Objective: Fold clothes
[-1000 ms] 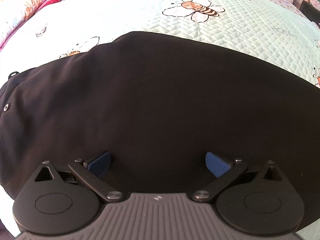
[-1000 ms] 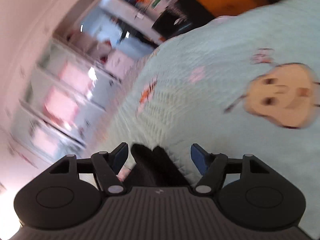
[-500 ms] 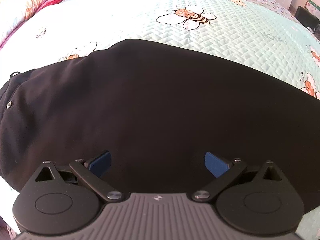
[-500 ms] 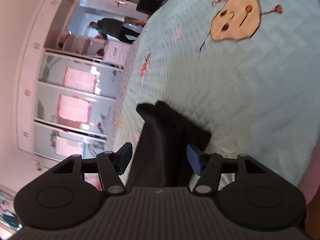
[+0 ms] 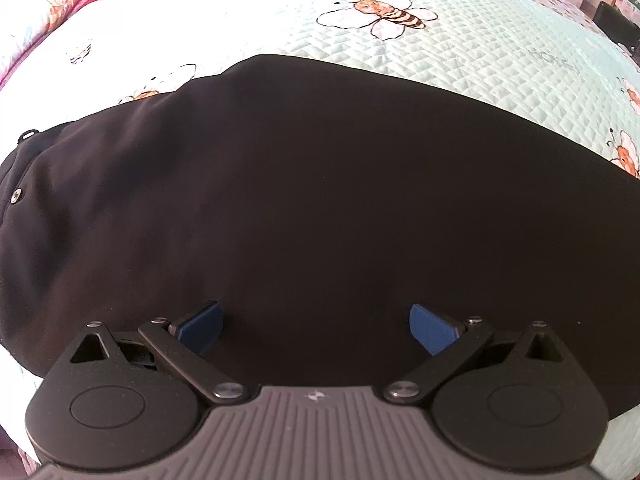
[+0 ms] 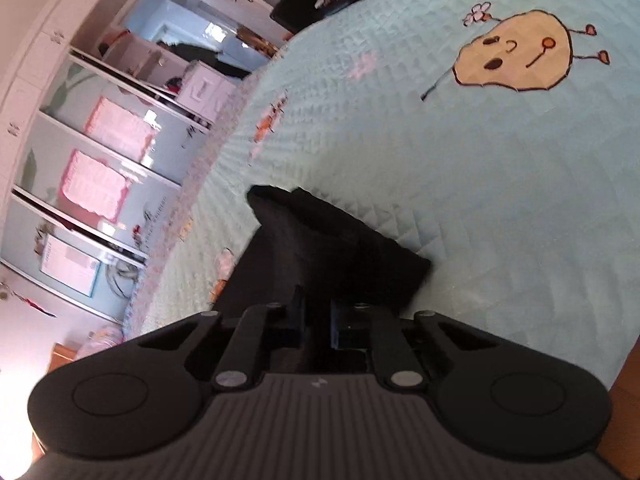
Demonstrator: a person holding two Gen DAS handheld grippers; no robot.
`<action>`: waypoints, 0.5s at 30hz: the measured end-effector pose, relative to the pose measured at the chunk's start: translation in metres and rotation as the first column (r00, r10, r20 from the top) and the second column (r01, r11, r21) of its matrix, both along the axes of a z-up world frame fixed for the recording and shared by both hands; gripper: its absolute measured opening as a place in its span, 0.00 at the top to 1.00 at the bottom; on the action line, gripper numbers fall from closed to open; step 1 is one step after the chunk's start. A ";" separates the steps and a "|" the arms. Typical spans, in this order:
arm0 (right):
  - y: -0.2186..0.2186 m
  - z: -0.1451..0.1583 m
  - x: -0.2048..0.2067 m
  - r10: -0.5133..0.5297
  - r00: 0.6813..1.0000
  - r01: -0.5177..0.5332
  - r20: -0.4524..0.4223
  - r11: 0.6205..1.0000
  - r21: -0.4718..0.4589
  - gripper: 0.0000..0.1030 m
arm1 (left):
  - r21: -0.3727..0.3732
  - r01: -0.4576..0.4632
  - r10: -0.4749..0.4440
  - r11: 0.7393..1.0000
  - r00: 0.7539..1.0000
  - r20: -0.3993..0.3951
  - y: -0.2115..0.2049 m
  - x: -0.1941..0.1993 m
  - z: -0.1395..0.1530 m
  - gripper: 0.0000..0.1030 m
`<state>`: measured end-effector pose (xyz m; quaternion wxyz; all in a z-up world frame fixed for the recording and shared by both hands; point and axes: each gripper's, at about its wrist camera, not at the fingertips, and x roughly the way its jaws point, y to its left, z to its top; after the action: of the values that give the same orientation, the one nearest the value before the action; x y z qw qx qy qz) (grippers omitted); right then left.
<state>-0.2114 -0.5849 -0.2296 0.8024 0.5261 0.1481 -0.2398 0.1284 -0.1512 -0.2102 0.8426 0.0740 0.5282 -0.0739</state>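
Black garment (image 5: 320,208) lies spread flat on a pale green quilted bedspread (image 5: 480,52), filling the near and middle of the left wrist view. Left gripper (image 5: 316,326) hovers over it, blue pads (image 5: 432,328) wide apart, nothing between them. A metal snap (image 5: 15,196) shows at the garment's far left edge.

Right gripper (image 6: 318,320): jaws have just been closing and now pinch a narrow end of the same black cloth (image 6: 332,248), which runs forward from them onto the bedspread.

Writing: faint grey lettering on the quilt (image 5: 554,60), not legible. Prints: a bee (image 5: 380,14) beyond the garment; a tan cartoon face (image 6: 516,54) far right. Wardrobe doors (image 6: 96,160) stand past the bed's left edge.
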 end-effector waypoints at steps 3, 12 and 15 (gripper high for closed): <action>0.007 0.016 -0.009 -0.002 0.999 0.003 0.032 1.000 -0.011 0.91 | -0.002 -0.006 0.006 1.000 1.000 -0.005 0.003 0.003 0.000 0.00; -0.009 -0.030 -0.018 -0.054 0.998 0.051 0.013 0.984 0.173 0.91 | 0.010 0.022 -0.022 1.000 1.000 -0.003 0.001 -0.002 0.000 0.00; -0.008 -0.028 -0.020 -0.059 0.998 0.053 0.030 0.986 0.159 0.90 | 0.004 0.026 -0.026 1.000 1.000 0.000 0.000 -0.008 0.003 0.00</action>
<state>-0.2317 -0.5930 -0.2577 0.7536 0.5960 0.1378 -0.2405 0.1201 -0.1509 -0.2074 0.8414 0.0827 0.5275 -0.0838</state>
